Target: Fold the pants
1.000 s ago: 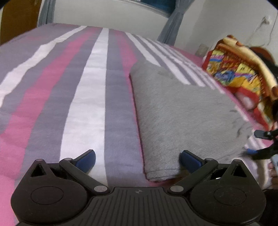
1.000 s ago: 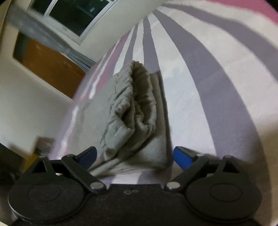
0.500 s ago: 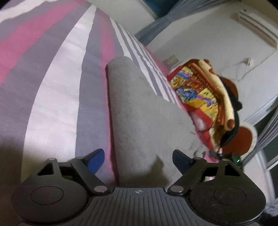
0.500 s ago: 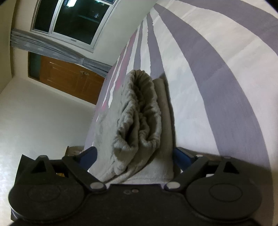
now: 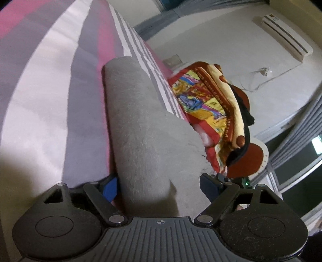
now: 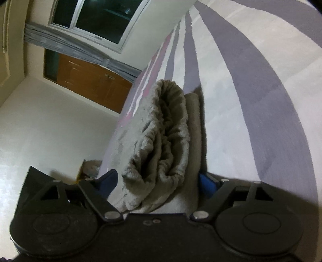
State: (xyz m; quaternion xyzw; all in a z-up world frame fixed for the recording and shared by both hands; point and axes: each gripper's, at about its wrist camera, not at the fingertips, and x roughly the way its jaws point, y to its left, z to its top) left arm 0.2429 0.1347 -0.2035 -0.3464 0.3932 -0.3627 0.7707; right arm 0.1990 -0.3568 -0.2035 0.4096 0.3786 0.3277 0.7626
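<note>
The grey pants (image 5: 140, 129) lie folded into a thick stack on the striped bed. In the left wrist view the folded end sits between the fingers of my left gripper (image 5: 159, 185), which is open around it. In the right wrist view the gathered elastic waistband end (image 6: 165, 145) sits between the fingers of my right gripper (image 6: 159, 181), also open around the stack. The blue pads (image 6: 207, 182) stand close to the cloth on both sides.
The bed cover (image 5: 40, 90) has pink, grey and white stripes. A bright red and yellow blanket heap (image 5: 213, 108) lies just right of the pants. A wooden door (image 6: 90, 82), a window (image 6: 96, 18) and the bed edge are behind.
Both grippers have tilted and moved in over the ends of the folded pants. The stack now sits deeper between the fingers, and the jaws have narrowed a little around it.
</note>
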